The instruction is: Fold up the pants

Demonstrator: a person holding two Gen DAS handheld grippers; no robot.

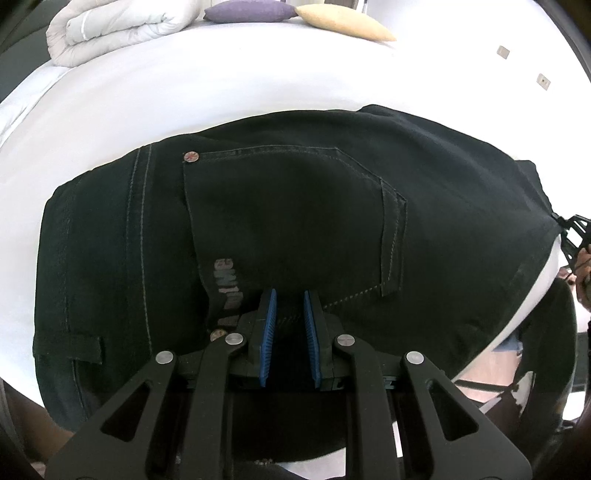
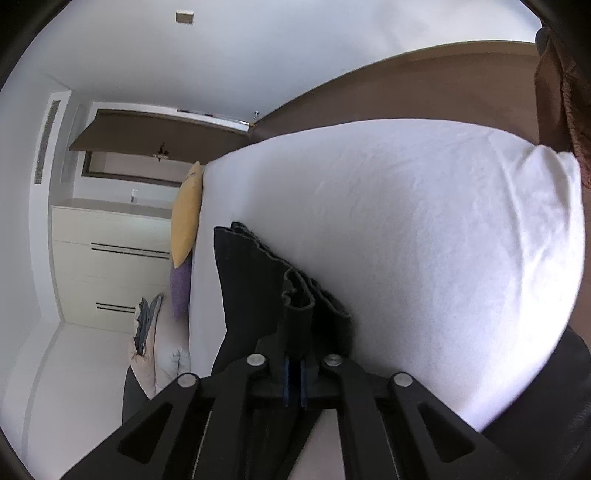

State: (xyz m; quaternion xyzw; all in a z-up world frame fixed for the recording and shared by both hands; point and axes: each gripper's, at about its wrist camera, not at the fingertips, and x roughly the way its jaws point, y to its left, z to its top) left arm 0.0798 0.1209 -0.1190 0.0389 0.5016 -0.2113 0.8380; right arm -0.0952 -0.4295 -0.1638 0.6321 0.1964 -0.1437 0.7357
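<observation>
Black jeans (image 1: 280, 221) lie on a white bed (image 1: 221, 88), back pocket up, waistband toward me in the left wrist view. My left gripper (image 1: 290, 295) is open, its blue pads (image 1: 269, 325) a little apart just above the fabric near the pocket's lower edge, holding nothing. My right gripper (image 2: 294, 354) is shut on a bunched fold of the jeans (image 2: 258, 288) at the bed's side, the cloth rising between its fingers. The right gripper also shows at the right edge of the left wrist view (image 1: 574, 236), at the jeans' far end.
A folded white duvet (image 1: 110, 29), a purple cushion (image 1: 247, 11) and a yellow cushion (image 1: 347, 24) lie at the bed's far end. A cream drawer unit (image 2: 110, 258) stands past the bed. The bed's near edge drops off at lower right (image 1: 532, 295).
</observation>
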